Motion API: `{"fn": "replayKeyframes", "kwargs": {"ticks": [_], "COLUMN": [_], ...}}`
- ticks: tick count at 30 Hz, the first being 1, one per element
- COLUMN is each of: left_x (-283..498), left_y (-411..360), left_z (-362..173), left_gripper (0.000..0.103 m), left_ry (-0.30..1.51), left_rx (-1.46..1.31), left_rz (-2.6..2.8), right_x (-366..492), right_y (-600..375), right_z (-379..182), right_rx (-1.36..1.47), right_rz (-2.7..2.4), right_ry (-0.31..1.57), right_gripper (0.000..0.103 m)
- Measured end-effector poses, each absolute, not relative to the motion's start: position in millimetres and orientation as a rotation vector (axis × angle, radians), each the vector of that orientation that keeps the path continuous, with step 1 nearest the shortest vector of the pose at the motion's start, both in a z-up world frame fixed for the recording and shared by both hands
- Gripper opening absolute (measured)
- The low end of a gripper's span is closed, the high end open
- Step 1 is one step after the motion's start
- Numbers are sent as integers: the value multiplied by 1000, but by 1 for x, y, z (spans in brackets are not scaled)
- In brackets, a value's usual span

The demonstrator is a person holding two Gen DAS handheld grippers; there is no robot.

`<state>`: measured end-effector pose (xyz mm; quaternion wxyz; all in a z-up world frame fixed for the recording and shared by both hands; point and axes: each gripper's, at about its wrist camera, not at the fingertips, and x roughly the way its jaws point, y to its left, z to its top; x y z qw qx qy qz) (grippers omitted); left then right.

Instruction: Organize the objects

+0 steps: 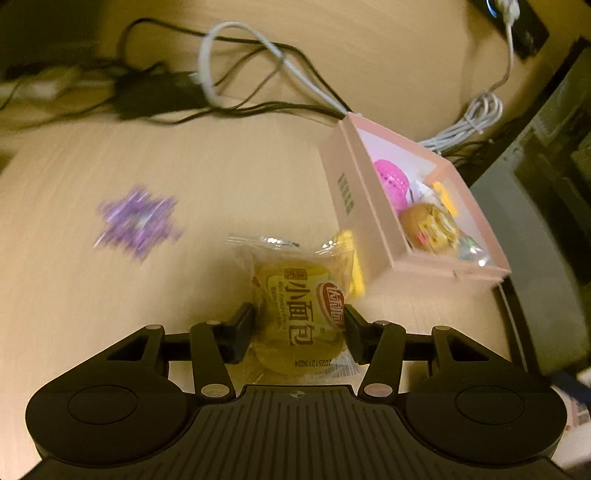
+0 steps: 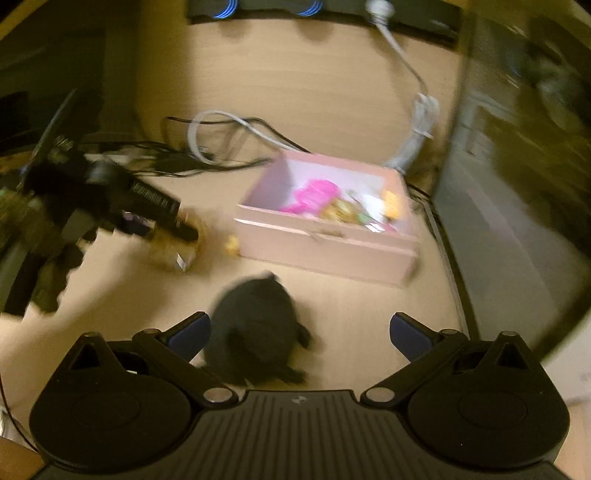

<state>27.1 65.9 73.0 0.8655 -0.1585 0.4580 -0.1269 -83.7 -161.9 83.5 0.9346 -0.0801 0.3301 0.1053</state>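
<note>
My left gripper (image 1: 299,317) is shut on a wrapped small bread packet (image 1: 299,306) with a yellow label, held above the wooden table. The pink box (image 1: 354,206) lies to its right and holds a pink ball (image 1: 391,181), another bread packet (image 1: 428,225) and other small items. A purple star-shaped toy (image 1: 136,221) lies on the table at left. A small yellow item (image 1: 352,258) sits by the box. My right gripper (image 2: 299,332) is open above a black round object (image 2: 255,325). In the right wrist view the left gripper (image 2: 184,229) shows with the packet (image 2: 177,243), left of the pink box (image 2: 325,240).
Black and white cables (image 1: 229,62) and a black adapter (image 1: 155,92) lie at the back of the table. A grey case (image 1: 517,221) stands right of the box. A dark device with blue lights (image 2: 310,7) sits at the far edge.
</note>
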Motion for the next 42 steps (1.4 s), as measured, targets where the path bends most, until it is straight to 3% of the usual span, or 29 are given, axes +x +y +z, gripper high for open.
{"fn": "replayKeyframes", "kwargs": {"ticks": [12,22,28,31,36,42], "left_x": [-61,-97,-109,-117,-119,-108], "left_y": [170,225,242,245,245,234], "left_z": [88,93,88,91,92,84], "left_gripper": [54,54,54,54,54,54], "left_ry": [914,910,890,874,882,898], "left_rx": [-473,-481,-447,-435,-415,-421], "left_rz": [55,177,182,184,141,53], "right_x": [-9,83,104,107,98,53], "right_y": [-77,25,65,73,77,56], "right_z": [87,39,14,9,17,31], "right_rx": [-112,-91,-171,-161,-185,-232], "right_rz": [459,499,465,440,463,491], "right_ry": [703,853,825,821,825,815], "right_gripper": [103,103,103,92,54,54]}}
